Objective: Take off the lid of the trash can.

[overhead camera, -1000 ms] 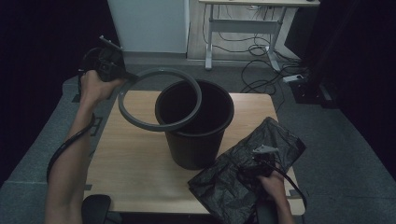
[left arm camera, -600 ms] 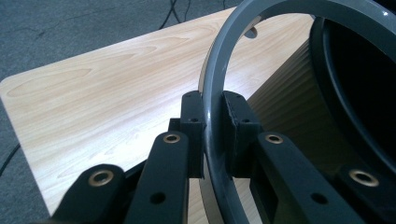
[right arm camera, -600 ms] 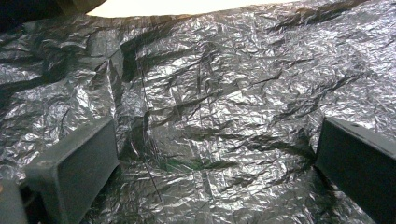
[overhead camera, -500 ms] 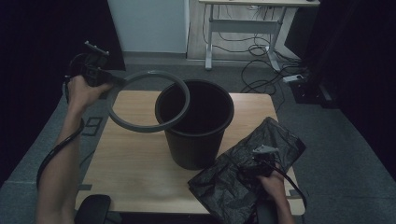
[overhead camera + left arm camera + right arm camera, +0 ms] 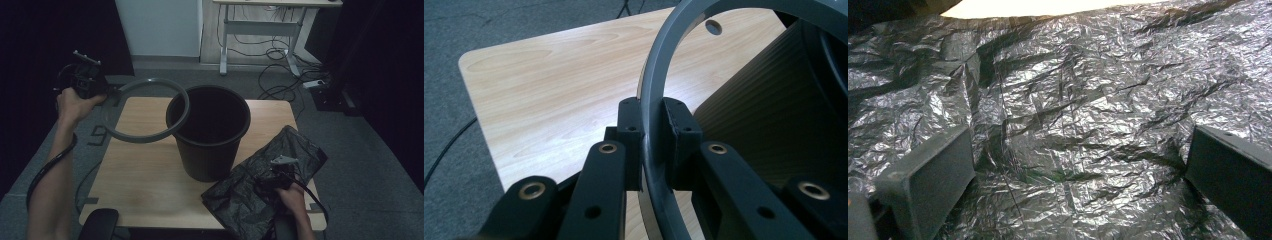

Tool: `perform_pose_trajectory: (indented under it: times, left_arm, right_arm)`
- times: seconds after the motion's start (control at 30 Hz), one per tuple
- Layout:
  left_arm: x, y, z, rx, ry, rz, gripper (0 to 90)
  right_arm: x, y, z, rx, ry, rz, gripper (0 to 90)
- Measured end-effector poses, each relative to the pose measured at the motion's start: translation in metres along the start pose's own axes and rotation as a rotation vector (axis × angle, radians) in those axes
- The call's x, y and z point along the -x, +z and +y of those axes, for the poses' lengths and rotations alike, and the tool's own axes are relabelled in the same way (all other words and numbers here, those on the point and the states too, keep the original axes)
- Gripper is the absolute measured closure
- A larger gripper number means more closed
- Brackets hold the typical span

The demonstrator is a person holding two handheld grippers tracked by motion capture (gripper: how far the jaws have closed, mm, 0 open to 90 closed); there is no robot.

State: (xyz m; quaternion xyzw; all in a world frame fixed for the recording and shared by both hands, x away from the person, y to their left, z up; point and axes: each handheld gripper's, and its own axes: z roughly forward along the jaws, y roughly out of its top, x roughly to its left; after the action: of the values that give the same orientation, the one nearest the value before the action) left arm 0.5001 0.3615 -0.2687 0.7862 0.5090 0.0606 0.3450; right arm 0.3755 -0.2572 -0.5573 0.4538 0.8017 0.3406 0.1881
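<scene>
One grey ring (image 5: 150, 111), upper left, is clamped in the left gripper (image 5: 653, 131). One black bin (image 5: 209, 131) stands centre. One crumpled bag (image 5: 265, 185), lower right, lies under the right gripper (image 5: 1078, 165), jaws wide apart.

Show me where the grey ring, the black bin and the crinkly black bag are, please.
grey ring (image 5: 131, 136), high view, on its near curve over the table.
black bin (image 5: 207, 159), high view, on its front wall.
black bag (image 5: 1073, 100), right gripper view, on its crinkled middle.
</scene>
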Motion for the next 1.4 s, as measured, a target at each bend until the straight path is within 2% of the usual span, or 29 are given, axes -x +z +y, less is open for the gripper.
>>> perform_pose_trajectory:
  times: [0.47,0.97,1.17,1.4]
  left_arm:
    - [-0.026,-0.017,-0.026,0.022,-0.055,0.022,79.3]
    - [-0.053,-0.029,-0.053,0.037,-0.120,0.037,79.4]
    - [-0.058,-0.025,-0.063,0.028,-0.128,0.046,79.4]
    - [-0.065,-0.009,-0.077,0.035,-0.138,0.032,79.5]
  right_arm:
    - [0.000,0.000,0.000,0.000,0.000,0.000,0.0]
    - [0.000,0.000,0.000,-0.001,-0.001,0.000,0.0]
    - [0.000,0.000,0.000,-0.001,-0.001,0.000,0.0]
    - [0.000,0.000,0.000,-0.001,-0.001,0.000,0.0]
